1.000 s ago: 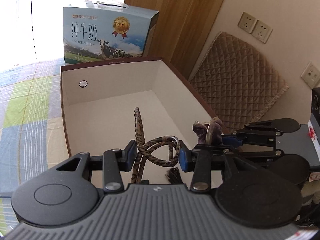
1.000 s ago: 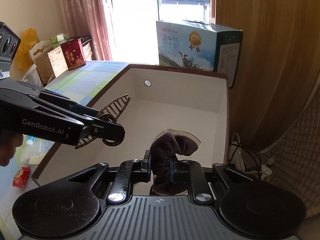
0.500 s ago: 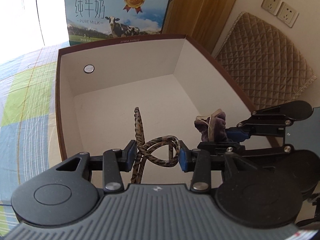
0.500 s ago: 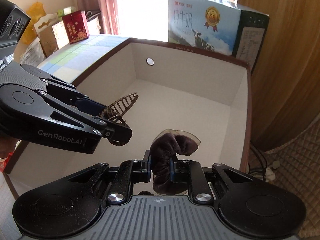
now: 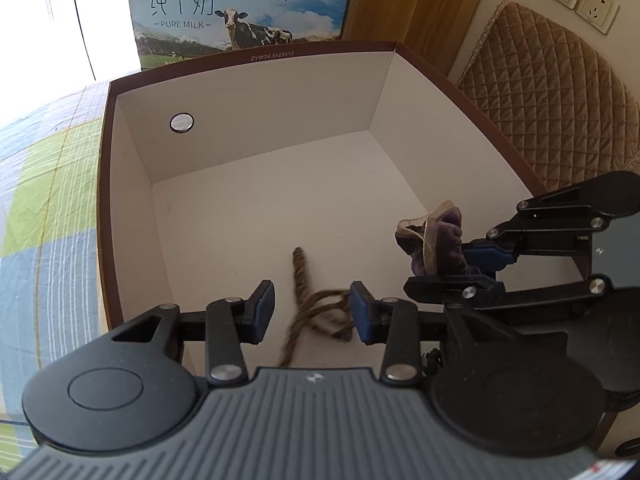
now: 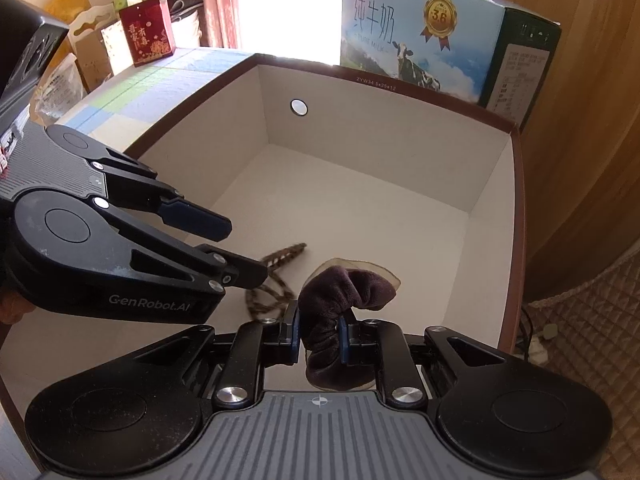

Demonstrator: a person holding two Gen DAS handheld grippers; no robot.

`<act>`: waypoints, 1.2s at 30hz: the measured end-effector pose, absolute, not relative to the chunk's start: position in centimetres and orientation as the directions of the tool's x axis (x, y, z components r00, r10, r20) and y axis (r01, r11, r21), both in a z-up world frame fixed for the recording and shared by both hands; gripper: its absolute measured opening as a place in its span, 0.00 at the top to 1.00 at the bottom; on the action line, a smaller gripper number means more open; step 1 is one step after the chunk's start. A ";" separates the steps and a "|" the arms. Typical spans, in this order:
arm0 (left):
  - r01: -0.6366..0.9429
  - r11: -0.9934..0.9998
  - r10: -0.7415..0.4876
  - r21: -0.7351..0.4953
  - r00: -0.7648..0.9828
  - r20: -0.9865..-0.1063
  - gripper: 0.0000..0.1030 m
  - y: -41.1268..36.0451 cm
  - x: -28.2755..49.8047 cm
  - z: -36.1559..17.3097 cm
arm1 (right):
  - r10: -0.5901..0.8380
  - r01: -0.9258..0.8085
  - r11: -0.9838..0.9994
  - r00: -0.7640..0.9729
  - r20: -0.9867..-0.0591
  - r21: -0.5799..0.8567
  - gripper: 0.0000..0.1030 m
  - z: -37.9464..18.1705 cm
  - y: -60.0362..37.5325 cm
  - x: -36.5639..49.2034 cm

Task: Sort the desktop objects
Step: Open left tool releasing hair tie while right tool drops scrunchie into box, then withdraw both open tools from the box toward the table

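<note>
Both grippers over open box point(image 5: 106, 208), walls on all sides, floor mostly bare toward far wall. Left gripper point(image 5: 312, 312) fingers now spread wide; patterned hair clip point(image 5: 308, 312), held half second ago, blurred between them, apparently loose. Right gripper point(image 6: 319, 334) stays clamped on purple scrunchie point(image 6: 340, 292), just beside, above floor.

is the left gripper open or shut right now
Open. The left gripper has its blue pads spread apart, and the blurred patterned hair clip sits loose between them over the box.
</note>
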State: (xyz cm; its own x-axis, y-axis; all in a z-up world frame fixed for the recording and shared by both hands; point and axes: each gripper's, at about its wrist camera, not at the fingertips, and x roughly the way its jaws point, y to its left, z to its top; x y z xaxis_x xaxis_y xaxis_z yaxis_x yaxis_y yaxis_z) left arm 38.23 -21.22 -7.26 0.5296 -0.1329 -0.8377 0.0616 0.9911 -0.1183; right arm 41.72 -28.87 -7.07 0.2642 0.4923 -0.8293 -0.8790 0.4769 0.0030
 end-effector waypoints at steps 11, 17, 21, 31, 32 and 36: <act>0.066 0.991 -0.132 -0.115 0.551 -0.824 0.65 -20.9 37.6 -6.4 | 0.498 -0.867 0.497 0.321 -0.806 -0.038 0.44 -6.7 -28.9 41.4; 0.067 0.992 -0.129 -0.111 0.582 -0.803 0.52 -20.8 36.4 -4.7 | 0.523 -0.862 0.506 0.340 -0.782 -0.036 0.28 -5.9 -29.7 40.5; 0.057 0.993 -0.116 -0.103 0.606 -0.787 0.45 -20.6 35.3 -3.5 | 0.547 -0.850 0.527 0.347 -0.762 -0.009 0.17 -5.2 -31.0 39.8; 0.007 0.990 -0.108 -0.138 0.660 -0.744 0.16 -19.9 31.4 -0.2 | 0.593 -0.815 0.579 0.396 -0.701 0.031 0.02 -2.6 -33.0 36.9; 0.001 0.990 -0.105 -0.139 0.663 -0.742 0.13 -19.9 31.0 0.1 | 0.593 -0.808 0.589 0.402 -0.698 0.035 0.02 -2.3 -33.1 36.6; -0.015 0.988 -0.101 -0.151 0.676 -0.729 0.11 -19.9 29.3 1.0 | 0.587 -0.783 0.620 0.427 -0.688 0.044 0.02 -1.6 -33.7 35.5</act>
State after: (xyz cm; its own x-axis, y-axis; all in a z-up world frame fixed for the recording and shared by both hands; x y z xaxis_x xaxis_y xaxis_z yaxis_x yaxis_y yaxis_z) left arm 29.29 -19.88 0.96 0.6764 -0.1014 -0.7295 -0.0148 0.9884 -0.1511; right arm 35.50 -33.74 -1.59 0.4265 0.5870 -0.6881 -0.7830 0.6204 0.0439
